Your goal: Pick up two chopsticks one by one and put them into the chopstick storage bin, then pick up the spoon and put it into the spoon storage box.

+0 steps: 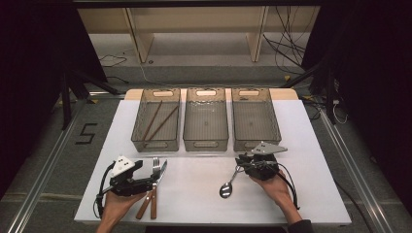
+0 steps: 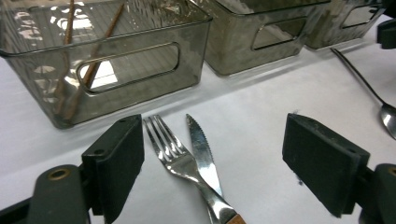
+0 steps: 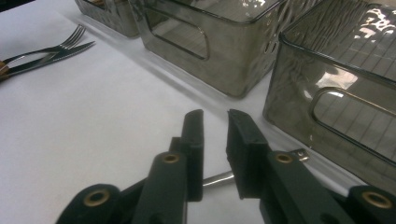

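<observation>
A fork and a serrated knife with wooden handles lie side by side on the white table. My left gripper is open wide, one jaw on each side of their tips; in the high view the left gripper sits just left of the fork. A spoon lies at the front right. My right gripper hovers over the spoon handle, which runs crosswise under the jaws. Its jaws stand a narrow gap apart with nothing between the pads. In the high view the right gripper is at the handle's far end.
Three smoky clear bins stand in a row at the back: the left bin holds two brown chopsticks, while the middle bin and right bin hold nothing. Bare table lies between the two grippers.
</observation>
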Tool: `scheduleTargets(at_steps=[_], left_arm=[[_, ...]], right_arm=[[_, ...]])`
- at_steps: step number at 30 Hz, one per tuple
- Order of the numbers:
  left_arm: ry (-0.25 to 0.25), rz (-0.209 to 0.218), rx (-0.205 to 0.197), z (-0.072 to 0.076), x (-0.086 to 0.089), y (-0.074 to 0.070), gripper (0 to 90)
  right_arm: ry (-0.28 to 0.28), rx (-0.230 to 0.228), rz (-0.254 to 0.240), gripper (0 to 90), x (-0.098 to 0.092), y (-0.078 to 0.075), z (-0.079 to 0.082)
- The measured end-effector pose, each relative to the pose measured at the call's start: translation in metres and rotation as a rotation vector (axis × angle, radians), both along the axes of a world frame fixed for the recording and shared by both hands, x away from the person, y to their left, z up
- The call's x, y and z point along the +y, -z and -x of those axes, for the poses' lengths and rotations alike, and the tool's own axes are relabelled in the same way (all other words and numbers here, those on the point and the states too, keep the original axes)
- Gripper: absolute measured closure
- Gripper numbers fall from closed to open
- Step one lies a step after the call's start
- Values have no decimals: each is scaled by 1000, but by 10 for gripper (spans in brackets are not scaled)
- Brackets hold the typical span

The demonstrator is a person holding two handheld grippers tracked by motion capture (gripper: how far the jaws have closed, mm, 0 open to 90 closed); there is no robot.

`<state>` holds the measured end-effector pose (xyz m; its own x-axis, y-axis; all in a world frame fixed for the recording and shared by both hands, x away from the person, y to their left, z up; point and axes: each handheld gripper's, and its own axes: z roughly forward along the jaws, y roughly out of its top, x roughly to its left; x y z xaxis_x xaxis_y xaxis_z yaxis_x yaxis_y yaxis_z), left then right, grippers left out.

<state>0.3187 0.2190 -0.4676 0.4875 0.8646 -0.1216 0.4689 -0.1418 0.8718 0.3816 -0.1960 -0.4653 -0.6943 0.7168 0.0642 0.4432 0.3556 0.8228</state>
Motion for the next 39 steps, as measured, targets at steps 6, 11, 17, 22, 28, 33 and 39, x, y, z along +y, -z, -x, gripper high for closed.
scheduleTargets(at_steps=[6, 11, 17, 22, 28, 33, 39], left_arm=[[16, -1, -20, 2, -1, 3, 206], [14, 0, -29, 3, -3, 3, 206], [13, -1, -41, 6, -4, 3, 204], [18, -6, -46, 7, -5, 3, 204], [29, -26, -63, 9, -7, 4, 203], [31, -27, -59, 10, -6, 6, 203], [35, -36, -62, 11, -6, 6, 204]], right_arm=[[11, 5, 13, 874, 2, 3, -6], [14, 8, 19, 883, 3, 4, -7], [30, 29, 24, 899, 4, 7, -17], [28, 49, 42, 900, 9, 12, -26], [43, 84, 90, 900, 13, 21, -32], [47, 98, 110, 900, 13, 25, -34], [55, 121, 125, 900, 14, 28, -37]])
